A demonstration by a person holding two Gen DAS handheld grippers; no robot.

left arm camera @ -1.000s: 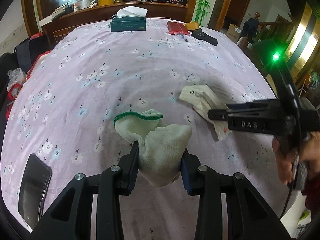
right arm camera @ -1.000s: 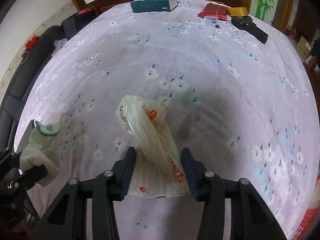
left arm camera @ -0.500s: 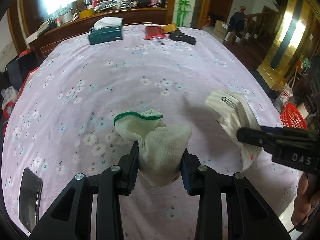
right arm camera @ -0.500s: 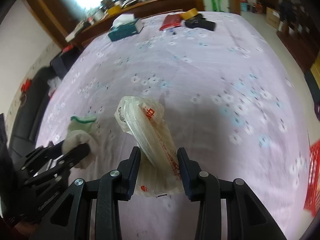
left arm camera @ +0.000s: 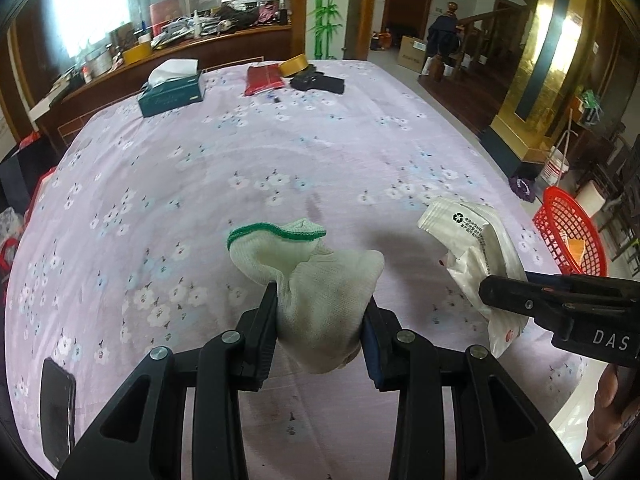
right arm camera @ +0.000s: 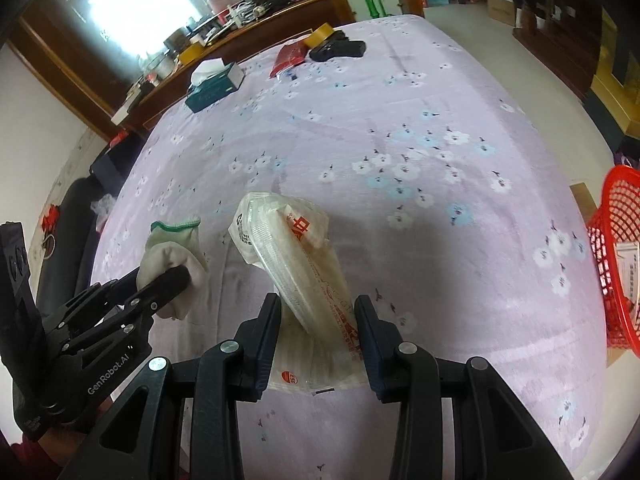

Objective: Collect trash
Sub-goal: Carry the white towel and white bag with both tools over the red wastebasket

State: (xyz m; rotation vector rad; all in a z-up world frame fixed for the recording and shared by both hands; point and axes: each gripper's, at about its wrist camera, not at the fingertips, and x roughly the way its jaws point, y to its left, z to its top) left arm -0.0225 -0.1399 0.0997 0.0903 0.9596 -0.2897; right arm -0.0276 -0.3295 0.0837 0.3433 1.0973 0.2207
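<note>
Left hand-held gripper (left arm camera: pixel 320 320) pinches one sock (left arm camera: pixel 316 280), right hand-held gripper (right arm camera: pixel 318 328) pinches one wrapper (right arm camera: pixel 296 256), near one red basket (right arm camera: pixel 618 256).

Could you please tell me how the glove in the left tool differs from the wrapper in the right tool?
The glove is soft off-white knit with a green cuff; the wrapper is glossy plastic with red print. The glove slumps over the left tool, while the wrapper stands stiffly up out of the right tool. Both are pinched and held above the flowered cloth.
</note>
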